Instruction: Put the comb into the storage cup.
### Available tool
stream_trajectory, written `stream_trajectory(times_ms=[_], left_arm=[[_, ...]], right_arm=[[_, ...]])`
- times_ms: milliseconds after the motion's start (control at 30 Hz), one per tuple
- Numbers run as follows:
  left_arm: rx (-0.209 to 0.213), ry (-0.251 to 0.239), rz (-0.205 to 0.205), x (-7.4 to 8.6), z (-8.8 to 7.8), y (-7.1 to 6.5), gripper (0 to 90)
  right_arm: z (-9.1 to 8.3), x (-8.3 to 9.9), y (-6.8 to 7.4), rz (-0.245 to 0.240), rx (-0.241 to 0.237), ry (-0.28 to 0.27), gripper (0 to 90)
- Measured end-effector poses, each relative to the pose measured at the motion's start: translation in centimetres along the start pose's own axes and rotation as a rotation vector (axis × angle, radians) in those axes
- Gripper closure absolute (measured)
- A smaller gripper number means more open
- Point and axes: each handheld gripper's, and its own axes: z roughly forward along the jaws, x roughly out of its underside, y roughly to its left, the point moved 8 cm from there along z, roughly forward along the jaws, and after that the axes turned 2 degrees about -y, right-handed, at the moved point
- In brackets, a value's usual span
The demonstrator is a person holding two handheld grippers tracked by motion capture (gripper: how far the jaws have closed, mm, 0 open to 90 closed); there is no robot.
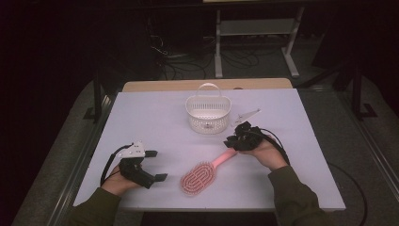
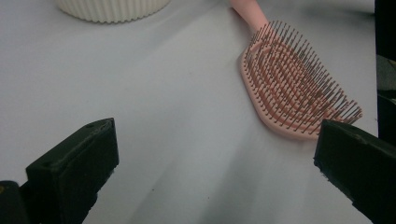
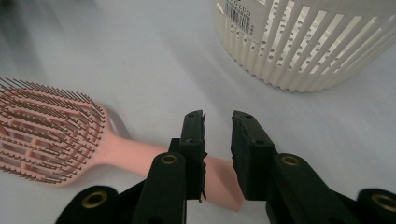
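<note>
While the white table [image 1: 155, 117] spreads across most of the high view, with a bare wooden strip along its far edge, the next largest thing on it is the cream slotted basket [image 1: 208, 113], which stands upright near the far middle with its thin loop handle raised; its ribbed wall also rises at the top right of the right gripper view [image 3: 308, 42], where a small printed label sits near the rim. Nearer the person lies the pink hairbrush [image 1: 200, 176], bristles up, its paddle head toward the near edge and its handle running up and to the right toward the basket side. The left gripper [image 1: 157, 165] rests low at the table's left, held in the person's left hand, its jaws spread wide with nothing between them; in the left gripper view the brush head [image 2: 299, 84] lies just beyond the right-hand jaw, apart from it. The right gripper [image 1: 231, 141], in the person's right hand, sits at the end of the brush handle. In the right gripper view its jaws stand narrowly parted over the handle's tip [image 3: 219, 179], one jaw in front of the pink plastic; a slim gap remains between the pads, and whether they press the handle I cannot tell.
</note>
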Motion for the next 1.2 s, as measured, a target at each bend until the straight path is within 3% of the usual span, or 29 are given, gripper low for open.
stream_trajectory(times_ms=[367,1200], left_arm=[[0.004,0.008,0.003,0.1,0.1,-0.1,0.0],[0.005,0.015,0.006,0.2,0.2,-0.1,0.0]], right_arm=[[0.5,-0.1,-0.5,-0.004,-0.003,0.006,88.7],[2.9,0.9,-1.2,-0.023,0.04,0.104,88.9]])
